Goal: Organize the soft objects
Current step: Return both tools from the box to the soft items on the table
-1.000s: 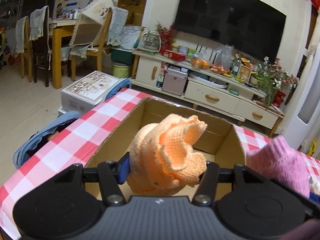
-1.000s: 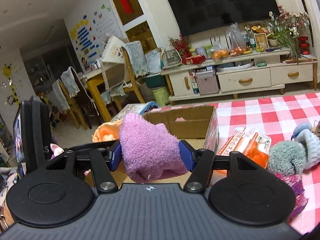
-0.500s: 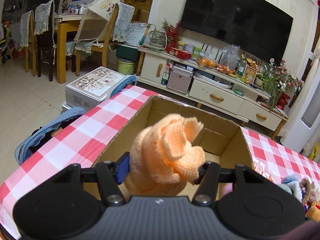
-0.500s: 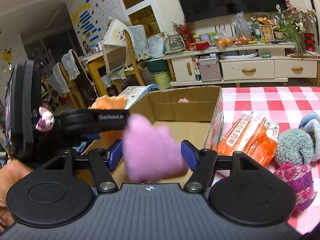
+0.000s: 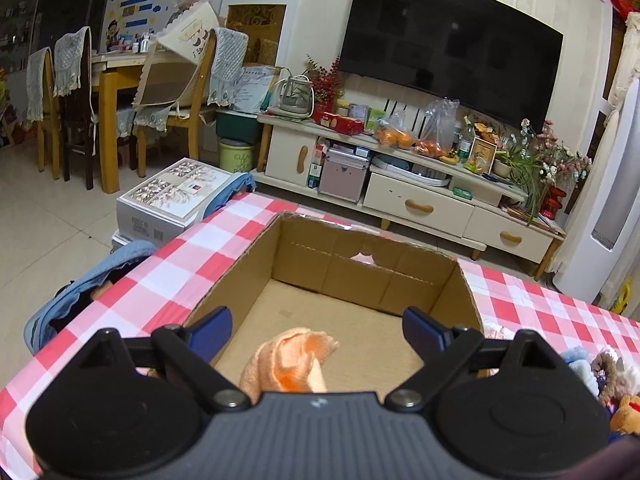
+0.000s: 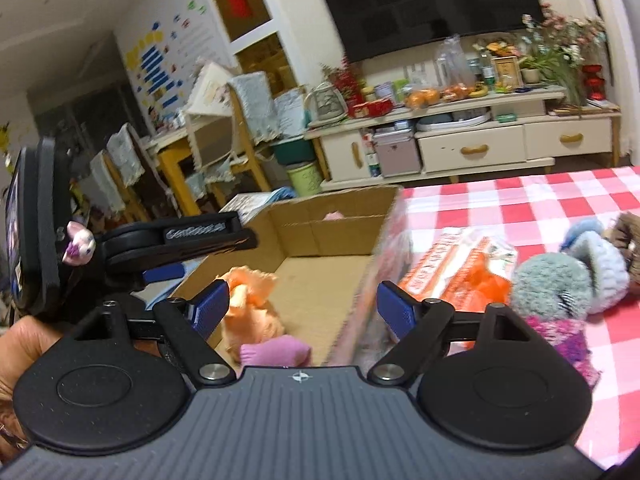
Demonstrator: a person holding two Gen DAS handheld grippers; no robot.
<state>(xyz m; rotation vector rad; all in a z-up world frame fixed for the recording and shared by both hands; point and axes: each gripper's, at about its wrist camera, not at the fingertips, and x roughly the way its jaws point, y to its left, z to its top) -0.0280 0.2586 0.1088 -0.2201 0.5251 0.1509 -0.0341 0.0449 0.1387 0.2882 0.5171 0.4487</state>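
The table cloth (image 5: pixel 208 248) had red, pink and white squares. The box (image 5: pixel 360 268) was plain brown. In it lay an orange knitted thing (image 5: pixel 288 364) and a pink fuzzy thing (image 6: pixel 276 352). Both grippers were black and grey with blue pads (image 6: pixel 394 308). Beside the box lay an orange and white packet (image 6: pixel 460 268). Near it sat a grey-green ball (image 6: pixel 552 284), a light blue knit (image 6: pixel 600 256) and a purple speckled one (image 6: pixel 560 340).

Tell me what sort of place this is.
Most likely a family living and dining room: a wall-mounted television above a low cabinet with drawers, a dining table with chairs behind, and a checked tablecloth under the cardboard box.
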